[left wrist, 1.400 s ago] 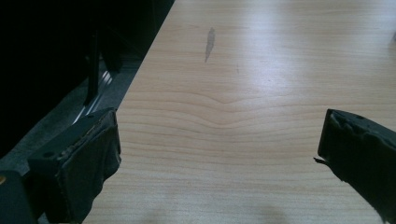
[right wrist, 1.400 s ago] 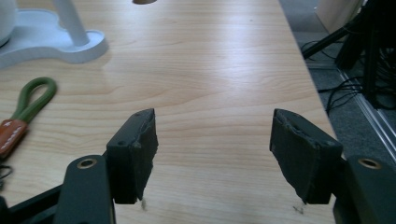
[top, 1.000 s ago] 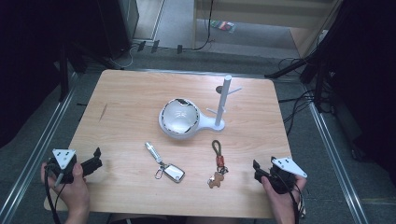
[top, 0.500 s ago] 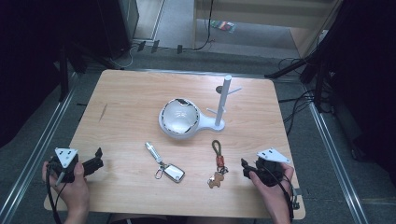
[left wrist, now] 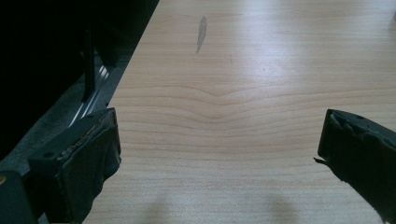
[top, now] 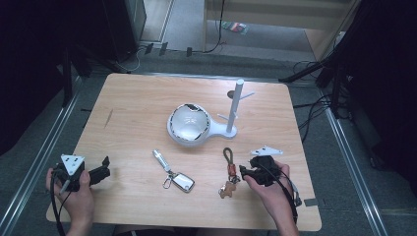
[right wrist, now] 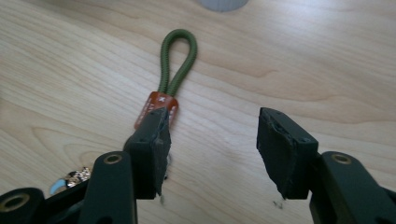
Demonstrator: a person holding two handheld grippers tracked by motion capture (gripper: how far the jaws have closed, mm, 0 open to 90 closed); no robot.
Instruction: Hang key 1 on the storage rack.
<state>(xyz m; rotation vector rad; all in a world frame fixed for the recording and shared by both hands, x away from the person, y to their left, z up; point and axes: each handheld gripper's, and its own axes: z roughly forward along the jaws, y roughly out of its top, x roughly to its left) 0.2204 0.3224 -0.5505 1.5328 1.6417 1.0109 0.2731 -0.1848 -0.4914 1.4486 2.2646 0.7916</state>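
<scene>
An olive cord keychain (top: 228, 158) with a brown tag and a small bear charm lies on the wooden table (top: 137, 103), right of centre. My right gripper (top: 244, 173) sits just to its right, open. In the right gripper view the cord loop (right wrist: 178, 56) points away from me. The left fingertip (right wrist: 152, 140) covers the lower edge of the brown tag (right wrist: 156, 106), and nothing lies between the fingers of the right gripper (right wrist: 212, 140). A car key fob (top: 181, 181) on a silver stick lies left of the keychain. My left gripper (top: 104, 168) rests open at the table's near left, over bare wood (left wrist: 219, 149).
A white domed object (top: 189, 125) stands mid-table, with a white peg stand (top: 235, 110) joined to its right. The table's left edge and a metal rail (left wrist: 88, 107) lie close to the left gripper. Cables run over the floor at the right.
My right gripper has moved left from the table's right edge up to the cord keychain. The left gripper has stayed in place.
</scene>
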